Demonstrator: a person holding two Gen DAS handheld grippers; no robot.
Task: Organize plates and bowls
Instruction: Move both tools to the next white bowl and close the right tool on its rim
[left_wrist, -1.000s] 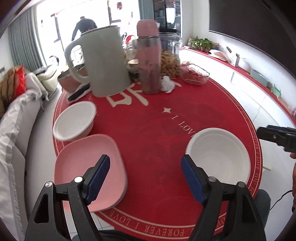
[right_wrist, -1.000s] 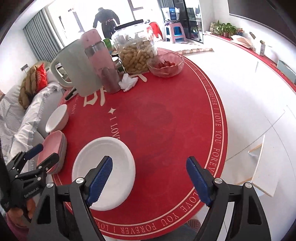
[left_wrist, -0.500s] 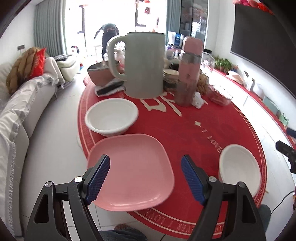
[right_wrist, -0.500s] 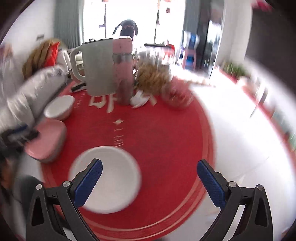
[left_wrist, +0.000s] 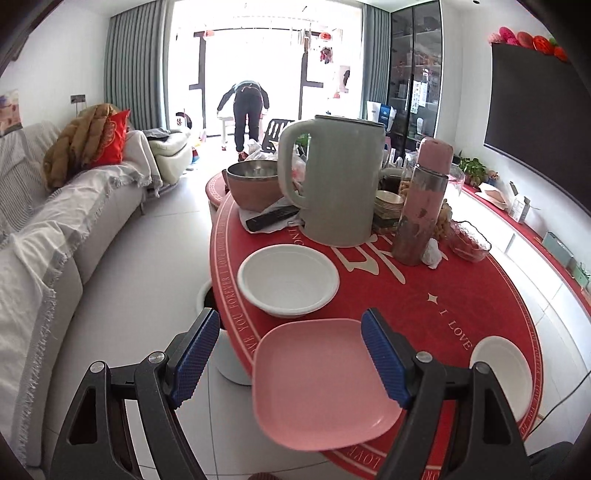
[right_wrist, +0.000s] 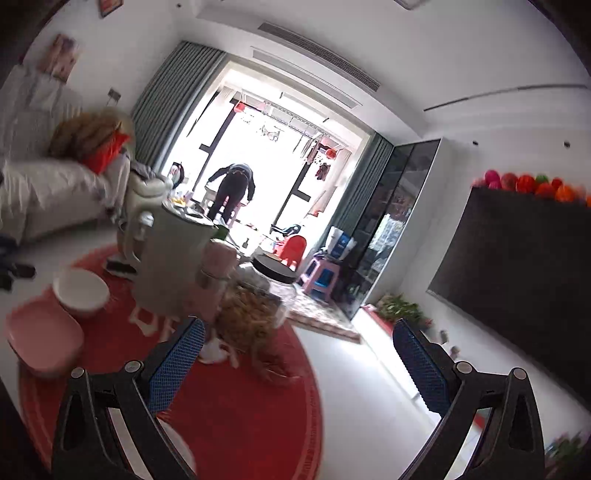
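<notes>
At the worktop's (left_wrist: 480, 295) near edge lay a pink square plate (left_wrist: 321, 380), a white bowl (left_wrist: 288, 278) just behind it, 2nd white bowl (left_wrist: 504, 369) near the right edge. Left tongs (left_wrist: 291, 358) were spread wide above the plate, w/o touching it. Right tongs (right_wrist: 295, 362) gaped too, holding nothing. Grey kettle (left_wrist: 336, 181) stood toward the far side.

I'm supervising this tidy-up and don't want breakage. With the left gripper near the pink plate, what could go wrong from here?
1. The pink plate overhangs the edge of the red table; a push from the open left gripper could tip it off.
2. The white bowl sits right behind the plate, so sliding the plate forward might knock it.
3. The right wrist view is blurred and tilted up; the open right gripper may be swinging near the kettle.
</notes>
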